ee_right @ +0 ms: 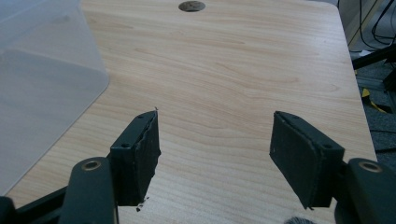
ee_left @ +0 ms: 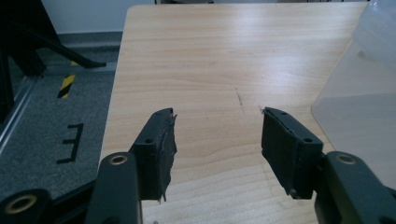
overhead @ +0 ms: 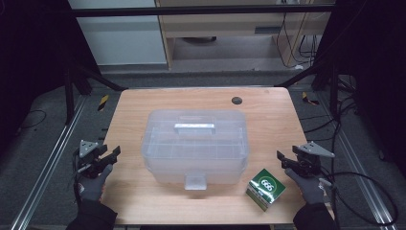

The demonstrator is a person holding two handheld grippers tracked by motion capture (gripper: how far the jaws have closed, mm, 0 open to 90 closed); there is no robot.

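Crosswise, clear lidded box (overhead: pixel 195 143), latch probably nearside; both grippers' fingers (ee_left: pixel 159 149) released, empty.

pale wood-grain tabletop (overhead: pixel 143 201), frosted plastic box (overhead: pixel 195 143), matt black grippers

the tabletop looks like smooth light wood laminate with fine grain, a soft sheen and a few dark scuffs; a round dark plug (ee_right: pixel 192 6) sits in it. the box is translucent, milky plastic, smooth, with a clearer handle (overhead: pixel 195 127) on its lid and a plastic latch (overhead: pixel 195 181). the carton (overhead: pixel 265 188) is glossy printed card, green and white. the left gripper (ee_left: pixel 217 135) and right gripper (ee_right: pixel 215 144) are matt black plastic with brass-looking screw rings; their pads (ee_left: pixel 167 151) look like rough, frayed black rubber. gloves (overhead: pixel 93 184) are grey knit cloth. the floor (ee_left: pixel 51 135) is dull grey carpet.
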